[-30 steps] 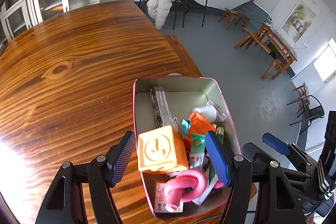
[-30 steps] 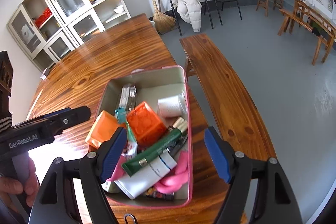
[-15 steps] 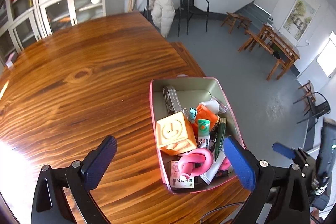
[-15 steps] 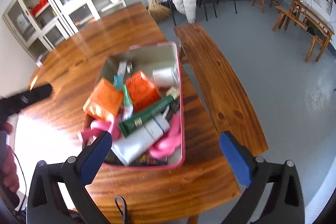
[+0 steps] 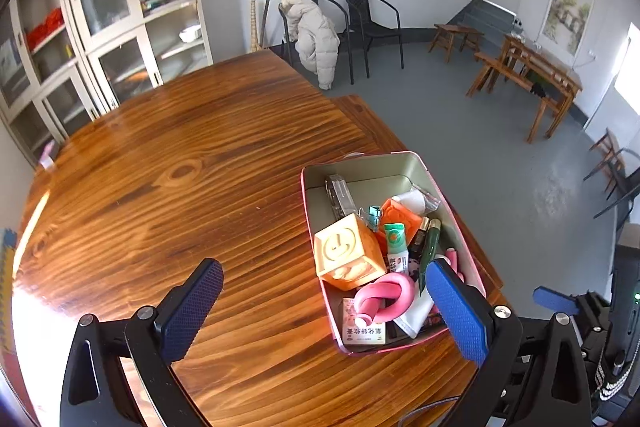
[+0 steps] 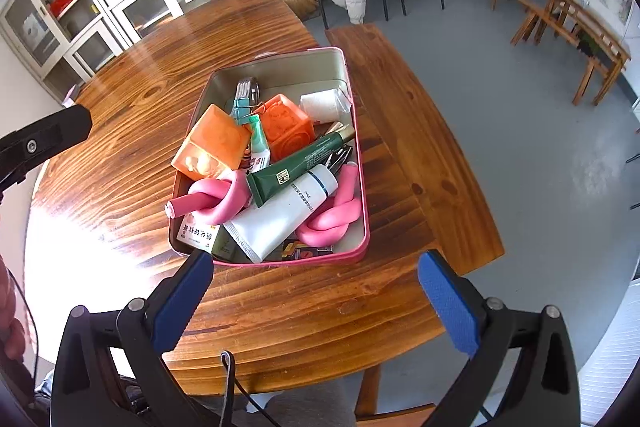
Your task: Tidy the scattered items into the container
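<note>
Evidently both tools, the left tool [image 5: 316, 307] and right tool [image 6: 316, 301], gape empty at full spread above the worktop [image 5: 180, 187], since the pink-rimmed tin [image 6: 362, 163] near its right edge holds every item.

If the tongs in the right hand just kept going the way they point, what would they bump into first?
Probably the pink tin full of odds and ends, likely its near rim or the white tube lying there. The right tongs stand open above the wooden table; depth is hard to judge.
</note>
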Motion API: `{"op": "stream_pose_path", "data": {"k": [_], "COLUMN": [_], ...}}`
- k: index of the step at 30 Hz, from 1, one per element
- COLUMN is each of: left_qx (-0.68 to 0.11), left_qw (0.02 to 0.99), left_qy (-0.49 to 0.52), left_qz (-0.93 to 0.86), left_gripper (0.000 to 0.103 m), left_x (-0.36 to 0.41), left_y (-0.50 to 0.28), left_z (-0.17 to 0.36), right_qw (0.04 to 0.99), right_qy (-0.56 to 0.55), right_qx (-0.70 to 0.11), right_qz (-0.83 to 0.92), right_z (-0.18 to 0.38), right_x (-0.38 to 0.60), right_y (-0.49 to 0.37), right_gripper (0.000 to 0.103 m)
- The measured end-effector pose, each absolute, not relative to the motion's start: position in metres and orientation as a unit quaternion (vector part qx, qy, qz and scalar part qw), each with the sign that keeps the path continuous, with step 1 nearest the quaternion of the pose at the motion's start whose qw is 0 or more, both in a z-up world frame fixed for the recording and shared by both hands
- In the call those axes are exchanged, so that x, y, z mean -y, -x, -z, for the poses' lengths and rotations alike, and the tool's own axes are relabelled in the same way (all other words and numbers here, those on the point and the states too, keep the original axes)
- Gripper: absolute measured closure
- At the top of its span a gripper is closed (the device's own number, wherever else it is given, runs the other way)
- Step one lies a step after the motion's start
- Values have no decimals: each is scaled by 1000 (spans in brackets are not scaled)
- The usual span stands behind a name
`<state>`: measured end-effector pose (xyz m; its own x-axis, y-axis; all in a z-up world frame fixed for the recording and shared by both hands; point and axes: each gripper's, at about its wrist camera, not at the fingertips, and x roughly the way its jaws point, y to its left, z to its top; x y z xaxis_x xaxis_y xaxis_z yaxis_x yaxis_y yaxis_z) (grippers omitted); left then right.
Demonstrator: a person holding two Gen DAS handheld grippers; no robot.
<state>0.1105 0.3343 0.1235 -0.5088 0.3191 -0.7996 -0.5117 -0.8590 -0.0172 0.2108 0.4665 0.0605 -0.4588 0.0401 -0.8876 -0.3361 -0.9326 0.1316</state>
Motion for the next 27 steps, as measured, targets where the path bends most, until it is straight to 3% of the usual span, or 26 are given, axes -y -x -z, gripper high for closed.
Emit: {"op": "stream_pose_path", "data": {"k": [15, 27], "left_qx": [-97, -82], "left_qw": [264, 286], "left_qy": [427, 472], "left_qz": [-860, -830], "left_gripper": [1, 1], "left_x": [-337, -346], "left_y": [-115, -105], "left_z": [-138, -122], "right_qw": [143, 150], "right_qy": [472, 484], "right_qx": [-90, -101], "right_qz": [-865, -856], "right_z": [-93, -84], "right_x": [-452, -461], "right_y": [-212, -208], "right_gripper": [0, 0]}}
